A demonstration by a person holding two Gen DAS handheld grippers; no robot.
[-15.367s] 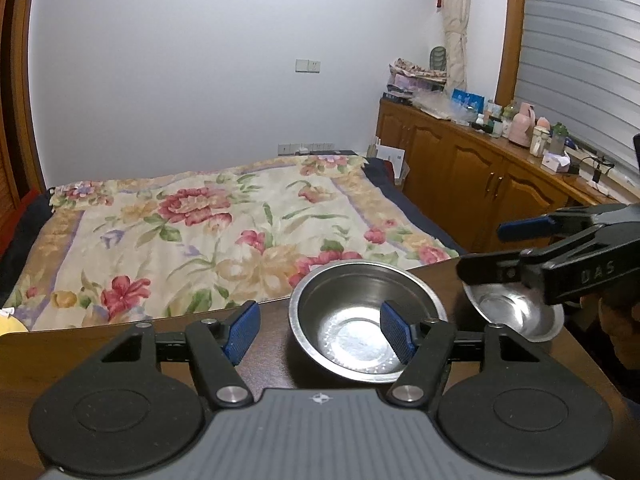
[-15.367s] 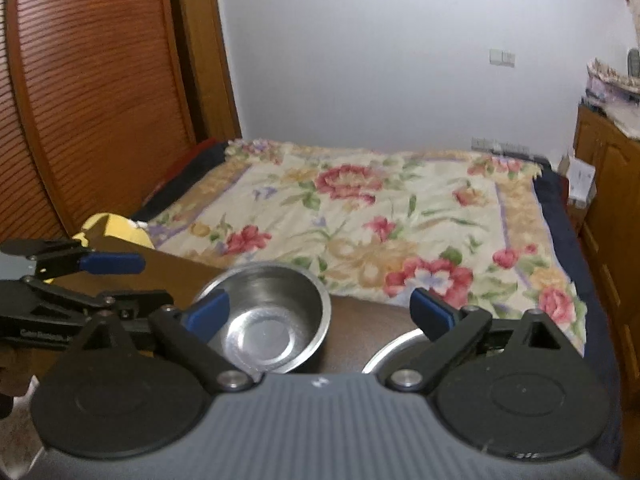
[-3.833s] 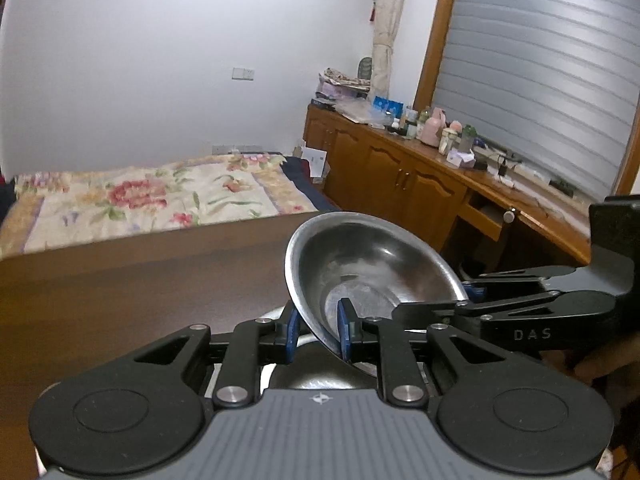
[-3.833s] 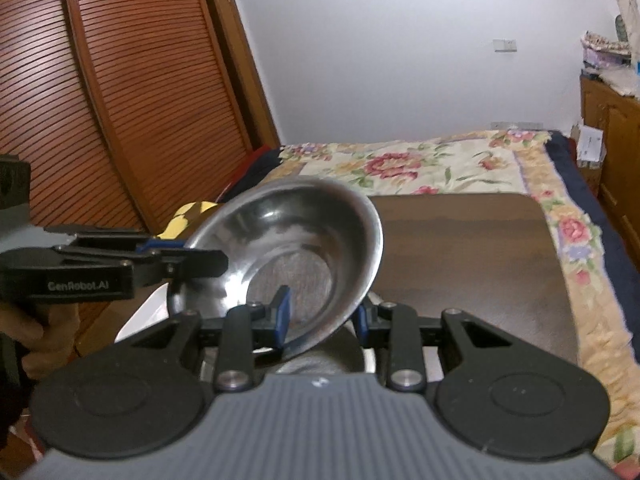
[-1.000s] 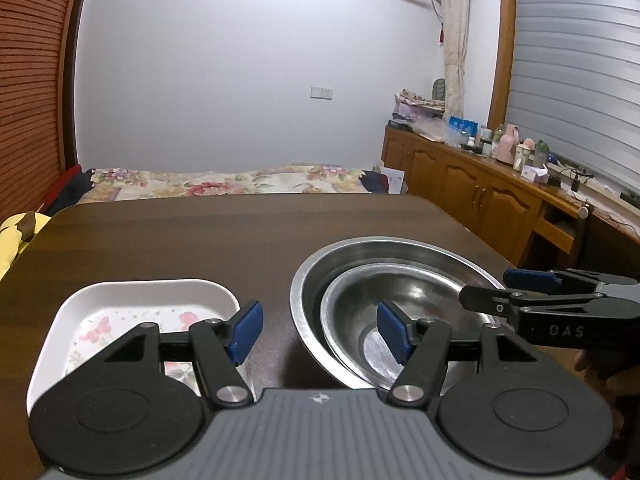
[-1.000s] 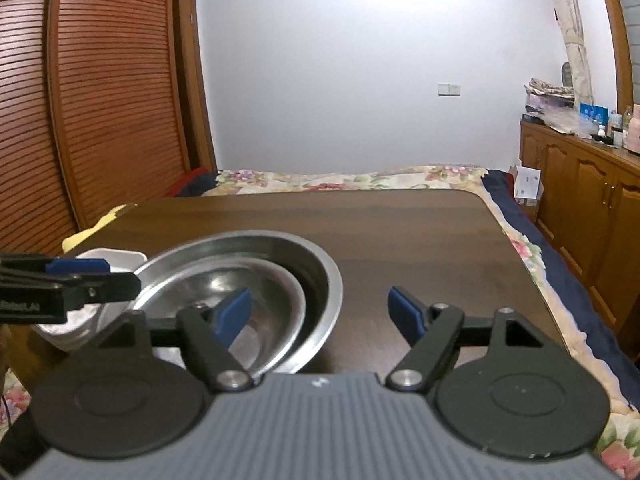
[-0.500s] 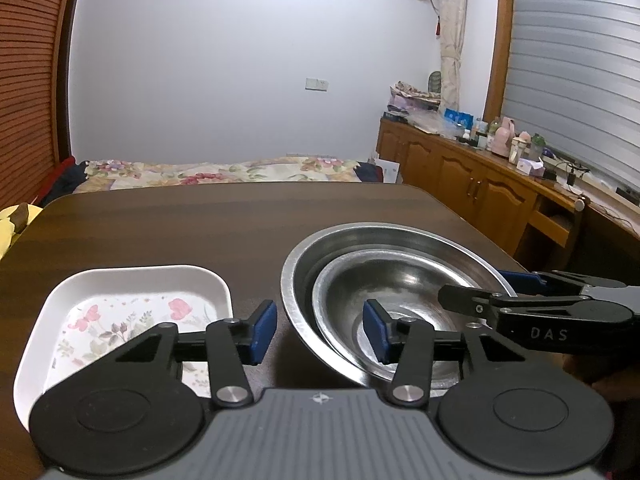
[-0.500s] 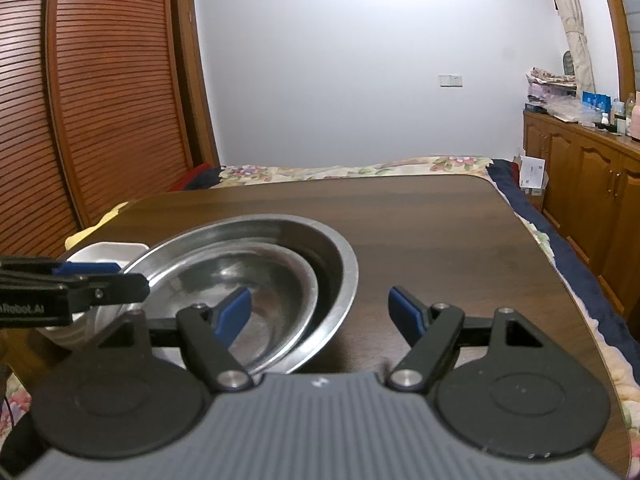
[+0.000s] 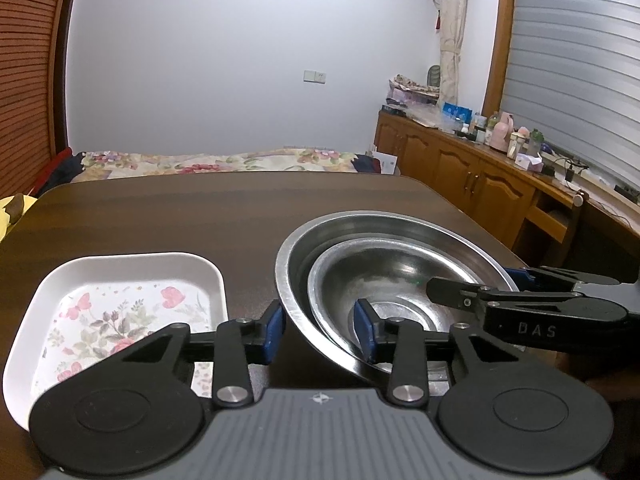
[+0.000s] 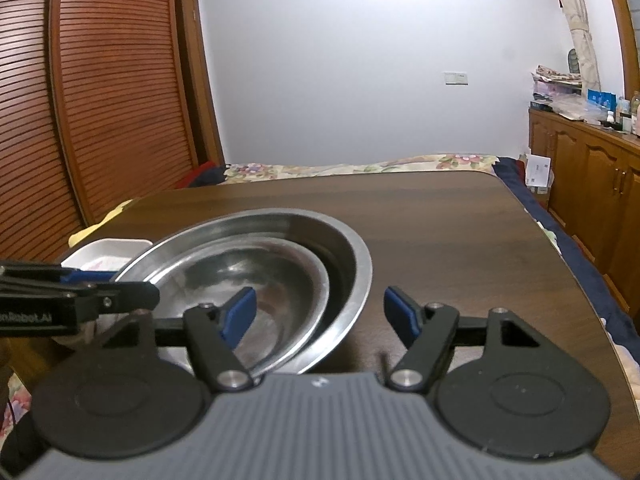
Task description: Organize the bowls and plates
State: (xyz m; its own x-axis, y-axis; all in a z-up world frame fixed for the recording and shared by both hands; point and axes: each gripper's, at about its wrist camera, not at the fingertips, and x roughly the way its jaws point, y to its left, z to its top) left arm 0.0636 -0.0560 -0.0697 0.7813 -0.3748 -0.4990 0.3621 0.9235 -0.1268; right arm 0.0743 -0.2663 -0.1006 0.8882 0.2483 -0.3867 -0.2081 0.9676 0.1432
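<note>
Two steel bowls nested near the front edge of the dark wooden surface: small bowl sitting inside big bowl, off-centre, pushed toward the near left wall. White flowered tray just beside, on the left, apart from the big bowl's rim.

Left tool partly open, blue pads straddling the near left rims of both bowls, not yet clamped. Right tool spread wide, one pad inside the bowls, the other outside the big bowl's right rim, gripping nothing.

Judged risks from here:

- Closing the left tool now likely to pinch two rims at once; thin, slick steel prone to sliding between pads, or the inner bowl popping up and rattling.
- Lifting from one side only apt to tip the stack, spilling the small bowl out.
- Pulling toward the front edge risky: little surface left there, so a slip could mean a drop to the floor.
- Sideways shove to the left liable to knock the tray.
- Both tools crowding the same bowls, so a collision between them possible.
</note>
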